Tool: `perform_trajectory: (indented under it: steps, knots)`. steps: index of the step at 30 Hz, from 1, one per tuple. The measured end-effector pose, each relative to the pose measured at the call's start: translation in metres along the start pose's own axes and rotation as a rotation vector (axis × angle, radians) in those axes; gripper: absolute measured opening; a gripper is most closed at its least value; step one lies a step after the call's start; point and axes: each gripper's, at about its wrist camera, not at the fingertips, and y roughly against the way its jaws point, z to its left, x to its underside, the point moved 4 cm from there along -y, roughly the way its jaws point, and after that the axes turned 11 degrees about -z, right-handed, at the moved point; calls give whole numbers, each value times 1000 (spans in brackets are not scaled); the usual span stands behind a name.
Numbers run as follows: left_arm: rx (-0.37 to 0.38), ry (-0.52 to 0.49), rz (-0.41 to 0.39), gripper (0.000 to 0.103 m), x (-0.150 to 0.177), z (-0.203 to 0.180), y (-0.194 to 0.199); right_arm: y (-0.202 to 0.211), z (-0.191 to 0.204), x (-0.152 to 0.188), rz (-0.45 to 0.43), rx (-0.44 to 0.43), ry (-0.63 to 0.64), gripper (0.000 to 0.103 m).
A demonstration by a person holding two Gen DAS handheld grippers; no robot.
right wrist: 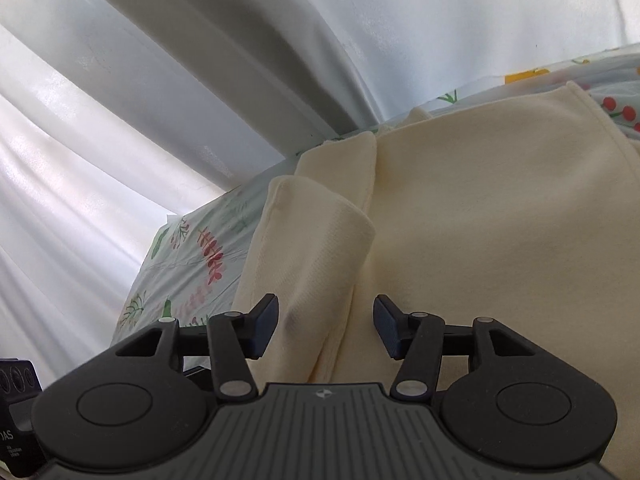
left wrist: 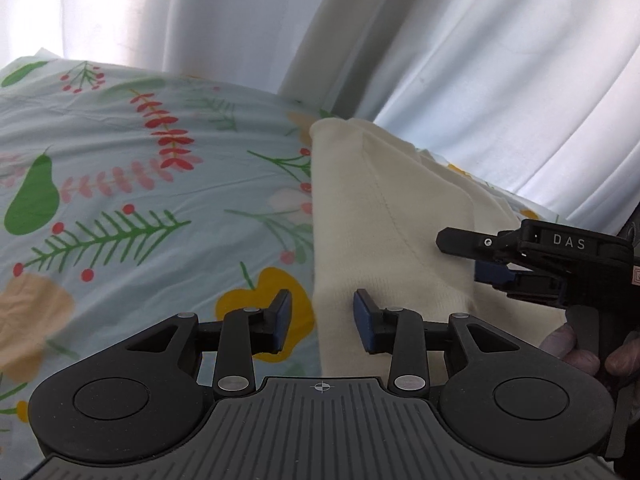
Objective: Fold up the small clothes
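A cream garment (left wrist: 380, 216) lies flat on a floral sheet (left wrist: 120, 184). My left gripper (left wrist: 322, 322) is open, its jaws straddling the garment's left edge, low over the sheet. My right gripper shows in the left wrist view (left wrist: 460, 256) at the right, over the garment, held by a gloved hand. In the right wrist view the right gripper (right wrist: 326, 328) is open, with a folded sleeve (right wrist: 320, 248) of the cream garment (right wrist: 500, 220) between its jaws, not pinched.
White curtains (left wrist: 460, 40) hang behind the bed in both views (right wrist: 160, 80). The floral sheet (right wrist: 192, 256) runs left of the garment to the bed's edge. Part of the left gripper's body (right wrist: 16, 420) shows at the lower left.
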Motion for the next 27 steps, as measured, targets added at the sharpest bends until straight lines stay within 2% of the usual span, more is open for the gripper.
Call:
perform_trajectory:
  steps: [2, 4, 5, 8, 10, 14, 15, 16, 20, 22, 24, 27]
  knots:
    - [21, 19, 3, 38, 0, 3, -2, -8, -1, 1, 12, -21, -23, 44]
    - [34, 33, 3, 38, -1, 4, -3, -11, 2, 1, 18, -34, -20, 21]
    - [41, 37, 2, 38, -2, 4, -4, -12, 4, 1, 22, -48, -18, 18]
    - [66, 32, 10, 38, -1, 3, -6, -13, 9, -1, 23, -71, -9, 18]
    - [79, 16, 19, 38, -1, -1, -9, -17, 8, -3, 36, -66, -21, 26]
    - [85, -8, 25, 38, -1, -5, -12, -31, 2, -2, 76, -95, -100, 28]
    - [82, -15, 25, 38, -1, -6, -12, -31, 3, -1, 76, -97, -104, 23]
    - [77, -16, 28, 38, -1, -7, -10, -30, 6, -1, 69, -84, -90, 14]
    - [71, -22, -30, 37, -14, -13, 9, -9, 34, -1, -23, 5, 152, 12]
    - [93, -37, -49, 37, -21, -19, 15, 12, 47, -4, -78, 25, 227, 12]
    - [119, -53, -32, 37, -22, -28, 11, 32, 52, -7, -130, 43, 280, 12]
    - [146, -82, 25, 37, -11, -45, -6, 57, 43, -11, -183, 146, 355, 12]
